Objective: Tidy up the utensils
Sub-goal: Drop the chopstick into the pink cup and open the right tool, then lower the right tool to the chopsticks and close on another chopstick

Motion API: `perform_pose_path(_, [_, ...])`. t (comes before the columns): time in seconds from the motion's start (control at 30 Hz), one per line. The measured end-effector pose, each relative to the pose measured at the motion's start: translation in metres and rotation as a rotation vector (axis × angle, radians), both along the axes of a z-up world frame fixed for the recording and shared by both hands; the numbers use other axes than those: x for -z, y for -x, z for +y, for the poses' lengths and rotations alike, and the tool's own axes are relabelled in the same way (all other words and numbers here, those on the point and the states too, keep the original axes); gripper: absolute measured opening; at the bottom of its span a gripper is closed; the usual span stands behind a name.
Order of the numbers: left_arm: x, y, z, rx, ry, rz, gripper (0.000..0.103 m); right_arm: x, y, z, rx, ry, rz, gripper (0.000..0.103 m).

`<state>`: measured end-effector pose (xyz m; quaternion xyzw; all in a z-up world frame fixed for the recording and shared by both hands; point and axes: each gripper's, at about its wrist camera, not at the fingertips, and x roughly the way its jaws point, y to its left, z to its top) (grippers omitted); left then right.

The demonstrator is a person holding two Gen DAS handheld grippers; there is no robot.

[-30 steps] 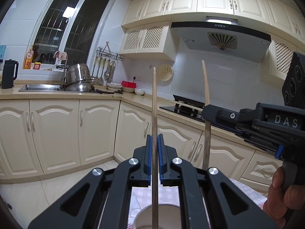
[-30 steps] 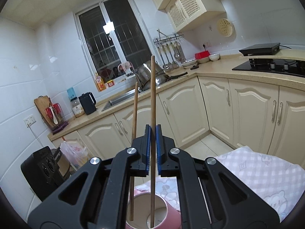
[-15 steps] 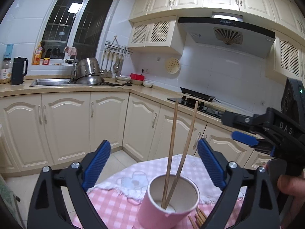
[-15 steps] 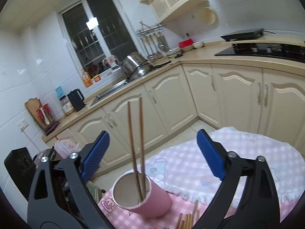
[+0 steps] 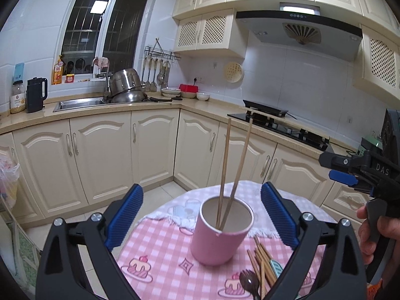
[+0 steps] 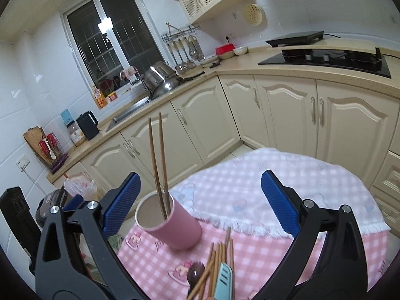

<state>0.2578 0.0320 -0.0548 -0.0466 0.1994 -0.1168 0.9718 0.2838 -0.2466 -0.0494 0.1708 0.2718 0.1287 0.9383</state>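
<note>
A pink cup (image 5: 220, 232) (image 6: 172, 225) stands on the pink checked tablecloth (image 5: 160, 257) (image 6: 265, 250), and two wooden chopsticks (image 5: 232, 172) (image 6: 158, 165) lean inside it. More chopsticks (image 5: 260, 262) (image 6: 220, 262), a dark spoon (image 5: 247, 281) (image 6: 196, 272) and a pale blue utensil (image 5: 276, 266) (image 6: 223, 282) lie on the cloth just in front of the cup. My left gripper (image 5: 201, 215) is open, nothing between its blue pads, the cup beyond them. My right gripper (image 6: 200, 200) (image 5: 342, 172) is open too and holds nothing.
The round table's far edge (image 6: 300, 157) drops to the tiled floor (image 5: 155, 195). Cream cabinets (image 5: 100, 155) run along the walls, with a sink and pots (image 5: 127, 87) and a hob (image 6: 325, 60). A hand (image 5: 370, 230) grips the right tool's handle.
Both grippers went from shut on a chopstick each to wide open. The two chopsticks now stand in the cup, and both grippers have drawn back from it.
</note>
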Motion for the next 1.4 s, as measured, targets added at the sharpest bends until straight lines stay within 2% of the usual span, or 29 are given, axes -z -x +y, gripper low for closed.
perform_pose_path(0.43, [0.009, 0.028, -0.018, 0.084, -0.037, 0.055, 0.093, 0.018, 0.04, -0.005, 0.003, 0.055, 0.097, 0.095])
perform_pose_path(0.63, [0.022, 0.037, -0.028, 0.114, -0.083, 0.101, 0.093, 0.04, 0.054, -0.004, -0.023, 0.087, 0.174, 0.095])
perform_pose_path(0.93, [0.059, 0.046, -0.049, 0.186, -0.128, 0.223, 0.093, 0.082, 0.07, -0.021, -0.023, 0.096, 0.286, 0.095])
perform_pose_path(1.13, [0.081, 0.048, -0.061, 0.216, -0.156, 0.292, 0.093, 0.097, 0.075, -0.023, -0.034, 0.116, 0.319, 0.095])
perform_pose_path(1.23, [0.092, 0.047, -0.071, 0.233, -0.196, 0.327, 0.093, 0.105, 0.077, -0.022, -0.042, 0.128, 0.338, 0.095])
perform_pose_path(1.4, [0.109, 0.045, -0.083, 0.264, -0.246, 0.389, 0.093, 0.122, 0.082, -0.017, -0.06, 0.22, 0.387, 0.095])
